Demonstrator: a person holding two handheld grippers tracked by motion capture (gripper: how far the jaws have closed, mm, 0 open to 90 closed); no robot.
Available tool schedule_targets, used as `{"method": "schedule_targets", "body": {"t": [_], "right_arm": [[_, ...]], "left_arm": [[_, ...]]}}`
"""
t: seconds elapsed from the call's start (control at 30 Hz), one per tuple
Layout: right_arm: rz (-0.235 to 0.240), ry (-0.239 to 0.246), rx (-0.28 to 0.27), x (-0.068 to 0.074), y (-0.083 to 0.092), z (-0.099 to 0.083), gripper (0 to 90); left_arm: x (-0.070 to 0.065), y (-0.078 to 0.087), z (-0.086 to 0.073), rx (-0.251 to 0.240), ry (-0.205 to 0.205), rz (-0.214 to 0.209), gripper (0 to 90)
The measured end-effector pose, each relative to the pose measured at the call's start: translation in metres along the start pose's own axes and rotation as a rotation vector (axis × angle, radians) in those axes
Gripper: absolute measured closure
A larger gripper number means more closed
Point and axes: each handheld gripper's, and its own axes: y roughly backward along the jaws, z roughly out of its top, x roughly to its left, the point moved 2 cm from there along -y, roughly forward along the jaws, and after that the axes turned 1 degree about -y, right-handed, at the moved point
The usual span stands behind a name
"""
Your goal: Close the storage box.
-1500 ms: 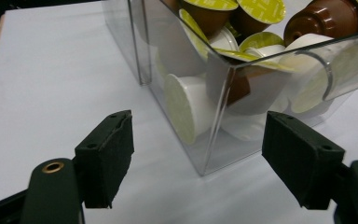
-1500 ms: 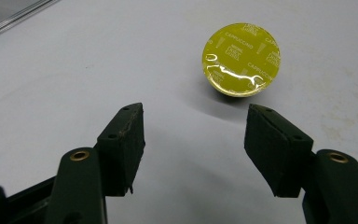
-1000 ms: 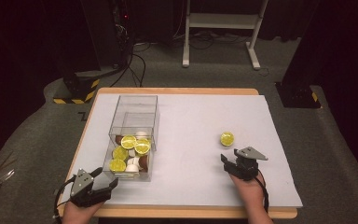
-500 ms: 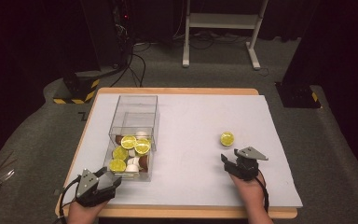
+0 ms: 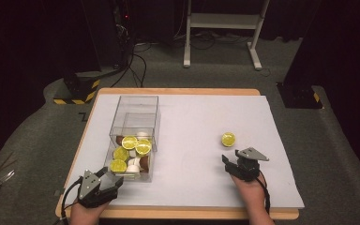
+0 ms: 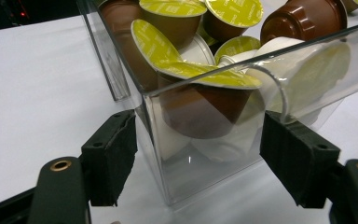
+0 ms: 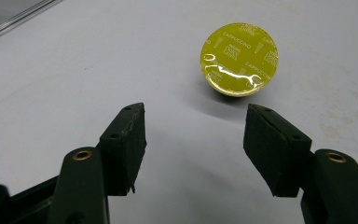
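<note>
Looking down, the clear box (image 5: pixel 133 136) of pods sits table-left, one pod (image 5: pixel 228 138) apart near the right gripper (image 5: pixel 234 164). Left gripper (image 6: pixel 196 154) gapes around the box corner. Right gripper's jaws spread; the pod looks light, crushable: grip its sides.

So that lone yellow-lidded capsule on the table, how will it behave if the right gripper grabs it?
The capsule looks small, so it is probably light and easy to lift. Its yellow lid looks like thin shiny foil, so a squeeze from above may dent it. It sits upright on its base but looks round, so a sideways nudge from the open right gripper might tip it and let it roll.
</note>
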Motion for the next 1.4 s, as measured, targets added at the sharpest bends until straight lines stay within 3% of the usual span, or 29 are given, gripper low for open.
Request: {"method": "schedule_targets", "body": {"t": [0.13,0.7,1.1,1.4], "right_arm": [[0.0,-0.003,-0.001,0.0,0.0,0.0,39.1],[0.001,0.006,-0.005,-0.001,0.0,0.0,39.1],[-0.005,0.005,-0.003,-0.002,0.001,0.0,38.9],[-0.004,0.005,-0.005,-0.002,0.001,0.0,39.0]], "left_arm": [[0.0,-0.001,0.002,-0.022,0.018,0.006,29.2],[0.001,-0.013,0.005,-0.023,0.005,0.031,29.4],[0.002,-0.021,0.008,-0.044,0.028,0.034,27.5],[0.001,-0.026,0.01,-0.052,0.012,0.039,26.5]]}}
